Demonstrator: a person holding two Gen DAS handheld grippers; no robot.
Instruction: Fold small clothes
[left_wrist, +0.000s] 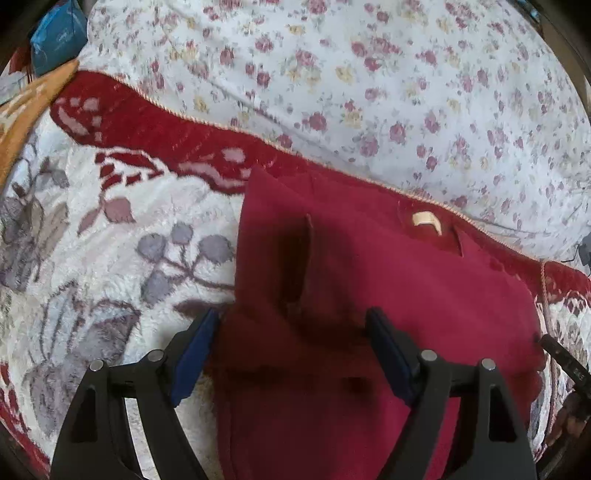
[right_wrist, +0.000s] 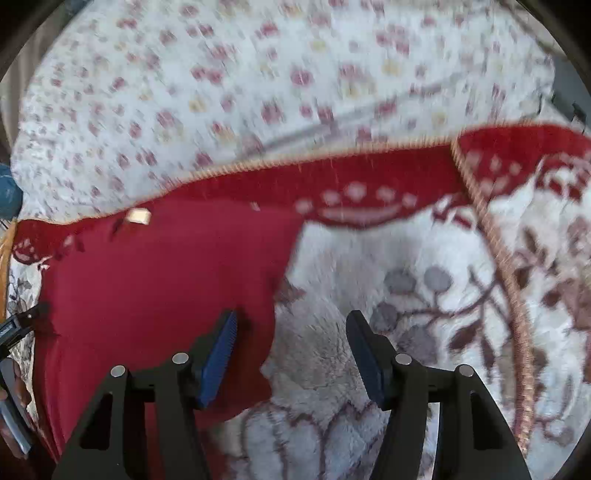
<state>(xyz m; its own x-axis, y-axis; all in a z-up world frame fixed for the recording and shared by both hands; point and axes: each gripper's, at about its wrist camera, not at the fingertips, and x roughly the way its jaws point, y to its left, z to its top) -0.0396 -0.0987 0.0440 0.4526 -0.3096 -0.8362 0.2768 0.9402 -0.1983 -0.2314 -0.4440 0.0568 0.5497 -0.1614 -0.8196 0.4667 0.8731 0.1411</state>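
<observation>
Dark red garment (left_wrist: 369, 266) lies flat on the plush floral blanket (left_wrist: 92, 229), its far end against the blanket's red border (left_wrist: 147, 125) with stitched edging, beyond which a flowered sheet (left_wrist: 369, 74) covers the bed. A cream label (left_wrist: 424, 219) shows near the garment's far end. One raised fold casts shadow; its depth is hard to judge.

Left tongs (left_wrist: 293, 321) stand wide over the garment's near part, gripping nothing. Right tongs (right_wrist: 291, 325) stand apart, straddling the garment's side edge, pads (right_wrist: 218, 354) pressing nothing. The right view is blurred. The garment's near end is cut off behind both tongs.
</observation>
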